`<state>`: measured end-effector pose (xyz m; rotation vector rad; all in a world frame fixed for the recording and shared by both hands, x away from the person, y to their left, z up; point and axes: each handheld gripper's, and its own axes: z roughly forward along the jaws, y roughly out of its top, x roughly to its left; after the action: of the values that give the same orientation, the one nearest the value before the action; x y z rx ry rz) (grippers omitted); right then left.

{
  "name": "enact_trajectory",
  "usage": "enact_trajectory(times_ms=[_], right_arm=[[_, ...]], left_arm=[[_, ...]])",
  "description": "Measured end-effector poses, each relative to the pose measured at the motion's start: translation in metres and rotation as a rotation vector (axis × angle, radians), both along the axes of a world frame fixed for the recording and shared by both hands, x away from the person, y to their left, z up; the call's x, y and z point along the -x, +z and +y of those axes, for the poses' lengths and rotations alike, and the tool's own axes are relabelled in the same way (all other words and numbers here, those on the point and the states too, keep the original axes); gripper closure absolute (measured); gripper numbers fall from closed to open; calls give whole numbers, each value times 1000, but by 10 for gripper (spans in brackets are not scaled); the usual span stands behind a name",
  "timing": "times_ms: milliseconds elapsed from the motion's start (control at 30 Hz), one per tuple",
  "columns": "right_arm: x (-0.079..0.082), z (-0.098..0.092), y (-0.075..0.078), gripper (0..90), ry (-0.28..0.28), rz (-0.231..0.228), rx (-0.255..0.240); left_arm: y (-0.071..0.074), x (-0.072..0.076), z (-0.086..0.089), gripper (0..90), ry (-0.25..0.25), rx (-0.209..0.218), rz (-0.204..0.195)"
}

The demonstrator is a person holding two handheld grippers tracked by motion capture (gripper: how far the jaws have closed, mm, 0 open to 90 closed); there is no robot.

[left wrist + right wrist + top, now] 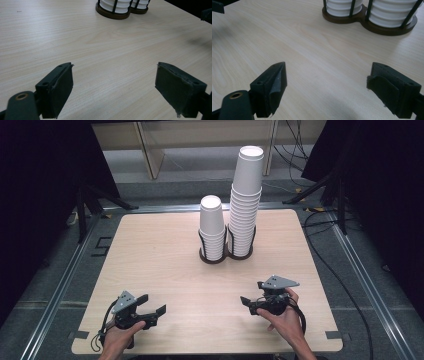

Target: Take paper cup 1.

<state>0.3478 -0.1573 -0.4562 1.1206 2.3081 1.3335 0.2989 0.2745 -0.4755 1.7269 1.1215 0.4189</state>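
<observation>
Both tools sit spread and empty; the cup stacks (pixel 235 220) stand upright straight ahead, nearer the right tool (pixel 251 296) than the left tool (pixel 154 306).

Matt pale wood-grain table (pixel 165 270); smooth white paper cups (pixel 246 195); dark wooden holder (pixel 367 23) base with black bars.
</observation>
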Motion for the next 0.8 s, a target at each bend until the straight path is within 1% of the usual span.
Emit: enact_trajectory(times_ms=[33, 67, 100, 133, 167, 200, 267, 300, 333, 367, 400, 433, 467, 500, 533, 567, 600, 633, 667, 700, 733, 767, 800], right_arm=[[-3, 0, 2, 156, 13, -40, 11], [-4, 1, 2, 156, 19, -33, 2], [-3, 1, 4, 156, 6, -29, 9], [-6, 1, 3, 156, 14, -61, 23], [-6, 3, 3, 156, 1, -50, 3], [-7, 3, 4, 156, 16, -32, -9], [-10, 4, 4, 156, 7, -49, 2], [-10, 4, 4, 156, 7, -49, 2], [-10, 5, 7, 157, 4, -31, -18], [-12, 6, 8, 159, 21, -36, -29], [-12, 6, 8, 159, 21, -36, -29], [-14, 8, 10, 160, 0, -44, -21], [-17, 9, 11, 161, 0, -41, -32], [-20, 10, 12, 162, 6, -60, -27], [-20, 10, 12, 162, 6, -60, -27], [-25, 11, 16, 166, -9, -69, -23], [-27, 11, 18, 167, -6, -83, -32], [-29, 13, 20, 167, -6, -77, -41], [-32, 13, 22, 167, -9, -89, -24], [-34, 14, 24, 168, -2, -91, -27], [-37, 17, 24, 171, -3, -87, -51], [-40, 18, 26, 172, 11, -105, -46], [-41, 20, 28, 174, 12, -104, -45]], left_arm=[[0, 0, 0, 143, 1, -2, 3], [1, 1, 0, 143, 8, -14, 8], [1, 1, 0, 143, 8, -21, 14], [1, 1, 0, 143, 8, -23, 15], [1, 1, 0, 143, 8, -23, 15], [1, 1, 0, 143, 8, -20, 15], [1, 1, 0, 143, 8, -20, 15], [1, 1, 0, 143, 8, -20, 15], [1, 1, 0, 143, 9, -17, 14], [1, 1, 0, 143, 8, -19, 15], [1, 1, 0, 143, 8, -19, 15], [1, 1, 0, 143, 8, -21, 16], [1, 0, 0, 143, 7, -21, 17], [1, 0, 0, 143, 8, -21, 17], [1, 0, 0, 143, 8, -21, 17], [1, 0, 1, 143, 8, -20, 15], [1, 0, 1, 143, 9, -21, 15], [-1, -1, 1, 142, 1, -8, 7], [-1, -1, 1, 143, 2, -6, 7], [-1, -1, 1, 143, 2, -6, 7], [-1, -1, 1, 143, 3, -5, 7], [-1, -1, 1, 143, 4, -6, 6], [-1, -1, 1, 143, 4, -5, 4]])
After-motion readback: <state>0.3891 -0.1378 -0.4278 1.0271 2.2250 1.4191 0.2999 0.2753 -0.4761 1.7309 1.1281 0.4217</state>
